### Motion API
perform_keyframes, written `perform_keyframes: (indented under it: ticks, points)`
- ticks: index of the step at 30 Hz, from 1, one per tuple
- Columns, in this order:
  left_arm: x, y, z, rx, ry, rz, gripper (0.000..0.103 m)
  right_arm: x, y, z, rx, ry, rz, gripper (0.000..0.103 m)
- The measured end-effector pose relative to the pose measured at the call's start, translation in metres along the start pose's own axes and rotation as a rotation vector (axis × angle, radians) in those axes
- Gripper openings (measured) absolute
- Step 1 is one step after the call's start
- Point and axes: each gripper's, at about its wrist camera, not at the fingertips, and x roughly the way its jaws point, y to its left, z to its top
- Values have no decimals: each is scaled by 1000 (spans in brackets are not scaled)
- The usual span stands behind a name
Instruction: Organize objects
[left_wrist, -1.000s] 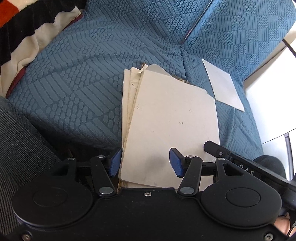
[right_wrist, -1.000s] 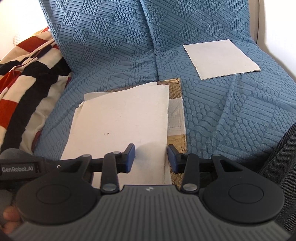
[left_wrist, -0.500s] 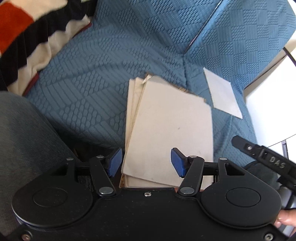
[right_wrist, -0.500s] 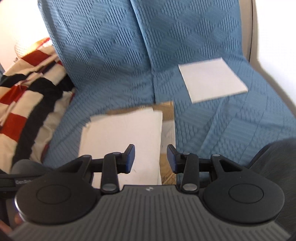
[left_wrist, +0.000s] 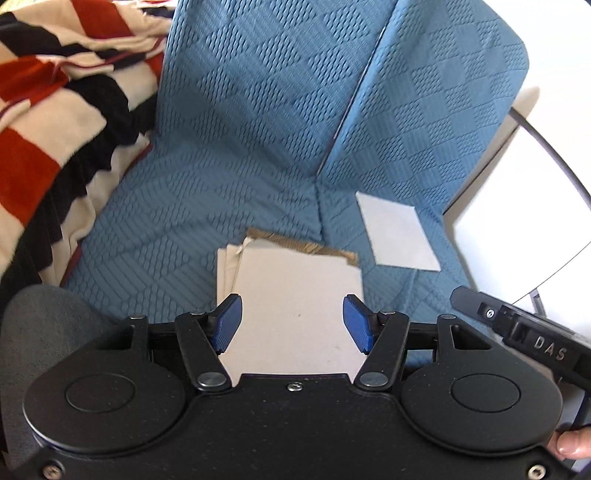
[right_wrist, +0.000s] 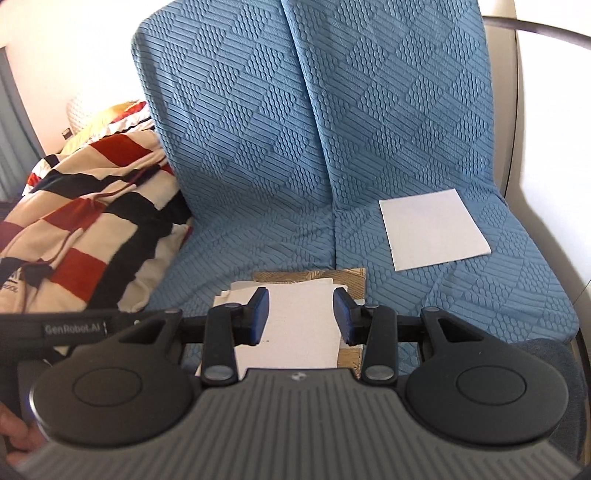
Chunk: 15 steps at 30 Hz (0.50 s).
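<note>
A stack of pale cardboard sheets (left_wrist: 295, 295) lies on the blue sofa seat, on top of a brown corrugated piece (left_wrist: 306, 245). The stack also shows in the right wrist view (right_wrist: 299, 317). A single white sheet (left_wrist: 397, 236) lies apart on the right cushion, and shows in the right wrist view (right_wrist: 432, 229). My left gripper (left_wrist: 291, 323) is open and empty, held above the stack's near edge. My right gripper (right_wrist: 301, 314) is open and empty, also above the stack. The right gripper's body (left_wrist: 524, 339) shows at the left view's right edge.
A red, black and cream striped blanket (right_wrist: 85, 221) is heaped on the left of the sofa (right_wrist: 280, 147). The sofa's beige armrest (right_wrist: 524, 147) runs along the right. A dark grey cushion (left_wrist: 48, 325) sits near left.
Both grippers have pulled back and up from the stack, so more of the sofa back and the blanket shows. The sheets have not moved.
</note>
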Motion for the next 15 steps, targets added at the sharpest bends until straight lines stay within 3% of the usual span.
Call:
perform_keyframes:
  ticks: [6, 11, 12, 15]
  points:
    - [-22, -14, 3, 31, -12, -43, 58, -16, -7, 3, 24, -13, -46, 43]
    - [-30, -22, 3, 32, -24, -65, 58, -21, -14, 2, 16, -13, -55, 50]
    - [-30, -24, 3, 38, -27, -61, 58, -22, -15, 2, 13, -11, -58, 53]
    - [-27, -29, 4, 42, -24, -63, 62, -25, -20, 2, 17, -17, -70, 82]
